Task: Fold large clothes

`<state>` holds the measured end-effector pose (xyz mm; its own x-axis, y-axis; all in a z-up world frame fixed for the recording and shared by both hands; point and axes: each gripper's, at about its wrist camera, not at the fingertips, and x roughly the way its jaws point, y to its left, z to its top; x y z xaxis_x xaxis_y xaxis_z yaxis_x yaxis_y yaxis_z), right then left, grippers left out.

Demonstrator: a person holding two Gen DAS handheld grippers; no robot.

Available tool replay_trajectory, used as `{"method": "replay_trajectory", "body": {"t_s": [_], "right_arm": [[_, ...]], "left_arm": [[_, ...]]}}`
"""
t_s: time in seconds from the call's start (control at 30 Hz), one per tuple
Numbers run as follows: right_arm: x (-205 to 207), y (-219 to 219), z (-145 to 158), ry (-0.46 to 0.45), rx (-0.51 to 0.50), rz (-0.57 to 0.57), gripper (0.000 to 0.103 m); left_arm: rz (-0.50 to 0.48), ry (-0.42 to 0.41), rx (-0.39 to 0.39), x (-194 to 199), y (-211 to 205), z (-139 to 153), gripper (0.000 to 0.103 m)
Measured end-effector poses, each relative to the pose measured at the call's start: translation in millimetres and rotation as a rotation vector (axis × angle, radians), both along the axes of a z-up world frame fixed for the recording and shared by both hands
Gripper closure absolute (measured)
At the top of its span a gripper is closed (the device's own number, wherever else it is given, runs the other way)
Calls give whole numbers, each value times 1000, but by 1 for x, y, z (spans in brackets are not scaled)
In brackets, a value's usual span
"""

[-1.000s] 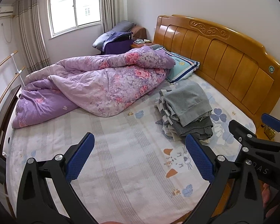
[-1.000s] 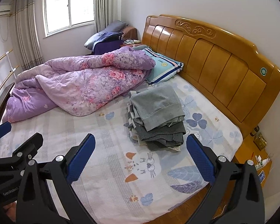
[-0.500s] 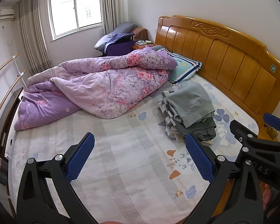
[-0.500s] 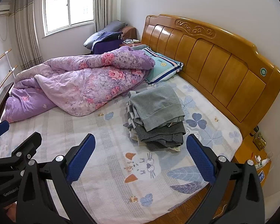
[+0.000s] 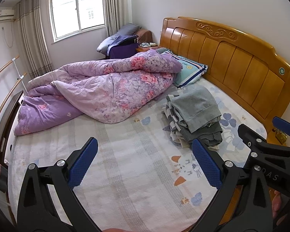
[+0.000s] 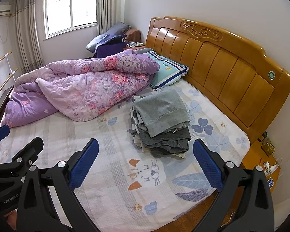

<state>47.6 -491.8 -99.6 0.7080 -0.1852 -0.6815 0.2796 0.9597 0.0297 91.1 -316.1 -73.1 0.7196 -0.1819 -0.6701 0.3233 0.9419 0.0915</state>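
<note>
A stack of folded grey clothes (image 5: 195, 114) lies on the bed near the headboard; it also shows in the right wrist view (image 6: 161, 119). A light grey garment lies on top, darker grey ones under it. My left gripper (image 5: 145, 160) is open and empty, held above the near part of the bed, short of the stack. My right gripper (image 6: 145, 161) is open and empty, also above the near bed edge. Each gripper shows at the edge of the other's view.
A crumpled purple floral quilt (image 5: 106, 90) covers the far left of the bed (image 5: 116, 164). A striped pillow (image 5: 191, 71) lies by the wooden headboard (image 5: 241, 65). A bedside table (image 6: 264, 160) with small items stands at the right.
Both grippers have drawn back and risen slightly, so the bed and the stack look a little farther away. Both stay open and empty.
</note>
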Motion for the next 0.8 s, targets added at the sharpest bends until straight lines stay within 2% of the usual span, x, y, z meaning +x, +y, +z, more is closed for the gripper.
{"method": "replay_trajectory", "body": {"t_s": [0.8], "right_arm": [[-4, 1, 6, -4, 13, 1, 8]], "left_arm": [[-10, 0, -10, -1, -6, 0, 5]]}}
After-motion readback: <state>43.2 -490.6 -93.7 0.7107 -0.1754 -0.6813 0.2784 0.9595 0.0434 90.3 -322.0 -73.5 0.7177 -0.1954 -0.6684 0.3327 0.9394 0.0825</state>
